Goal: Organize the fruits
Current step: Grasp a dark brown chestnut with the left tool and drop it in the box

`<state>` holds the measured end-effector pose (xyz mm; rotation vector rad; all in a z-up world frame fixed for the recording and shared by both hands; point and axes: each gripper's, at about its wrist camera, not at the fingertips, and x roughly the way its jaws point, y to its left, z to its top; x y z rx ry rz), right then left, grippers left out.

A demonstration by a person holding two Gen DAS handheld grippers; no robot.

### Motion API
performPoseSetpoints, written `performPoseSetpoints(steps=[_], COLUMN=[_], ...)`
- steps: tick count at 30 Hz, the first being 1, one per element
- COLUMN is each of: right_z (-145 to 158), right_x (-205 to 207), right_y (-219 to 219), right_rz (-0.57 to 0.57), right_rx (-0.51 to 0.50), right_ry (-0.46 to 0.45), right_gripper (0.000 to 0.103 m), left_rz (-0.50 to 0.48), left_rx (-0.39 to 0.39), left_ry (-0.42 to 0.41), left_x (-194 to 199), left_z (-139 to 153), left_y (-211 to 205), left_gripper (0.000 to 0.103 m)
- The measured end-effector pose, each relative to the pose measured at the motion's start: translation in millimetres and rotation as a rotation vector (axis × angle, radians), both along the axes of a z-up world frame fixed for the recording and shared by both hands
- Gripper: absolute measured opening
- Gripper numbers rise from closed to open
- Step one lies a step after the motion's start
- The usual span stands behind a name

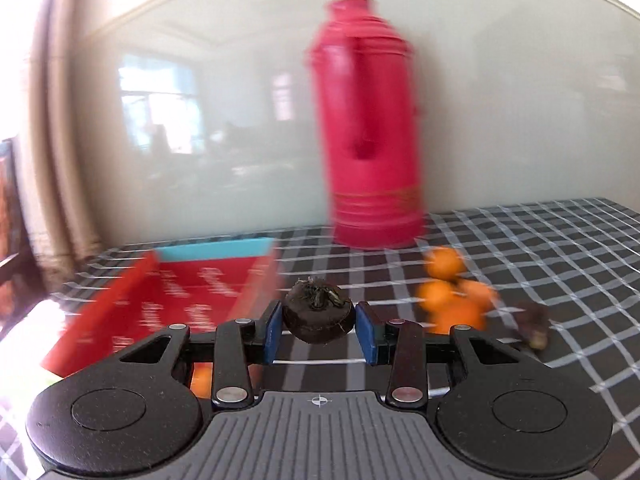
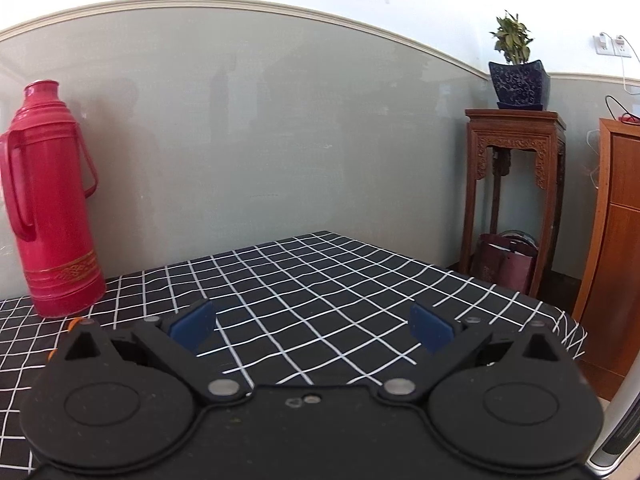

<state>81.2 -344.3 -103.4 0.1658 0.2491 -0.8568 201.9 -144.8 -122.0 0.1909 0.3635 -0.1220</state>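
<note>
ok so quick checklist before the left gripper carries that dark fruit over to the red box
1. Grip: left gripper has both blue pads on the dark fruit, lifted clear of the cloth. ok
2. Box: red box lies open-topped to the left of the fruit. ok
3. Path to the box: no object between fruit and box rim. ok
4. Room inside the box: the picture is blurred. cannot tell
5. Flask: red flask stands upright behind, away from the route. ok
6. Right gripper: jaws wide open, holding nothing, over bare cloth. ok
7. Left to sort: oranges and another dark fruit lie on the cloth. not ok
</note>
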Motion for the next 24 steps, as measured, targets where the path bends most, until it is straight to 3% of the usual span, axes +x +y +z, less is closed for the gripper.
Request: performPoseSetpoints(steps=[3,7,12,17,19,21,24], right_z=[0.2,0.5,0.5,0.0,-0.7,-1.0,-1.5], right_x=[4.9,12.6,22.3,31.1,34.5,37.5,42.1], right_y=[9.0,22.1,34.2,48.0,55.2,59.0,63.4], right_rz=[0.027,0.059,0.104,0.158,0.178,0.195,0.221], right_rx=[0.000,-0.008,0.008,0.015,0.012,0.014,0.026], right_ry=[0.002,0.008,0.011,0.018,0.020,0.024,0.030], right_gripper=[0.097,0.097,0.097,0.097,0.097,0.097,0.097], left_rz=[0.089,0.175,0.218,0.240,0.237,0.252,0.278], left_rx=[0.023,0.015,-0.048,-0.066,-0.076,-0.077,-0.070], left_ry=[-0.017,0.042,0.148,0.166,0.165,0.156,0.110], left_x=[7.8,22.8,38.5,37.5,34.3,32.0,23.7], left_z=[5.3,5.6,1.7,1.3,2.5,3.8,9.8], left_y=[23.0,54.3,82.3,97.4,101.9,106.5,113.6], left_gripper=[0.040,0.040,0.040,0.040,0.045,0.075,0.081])
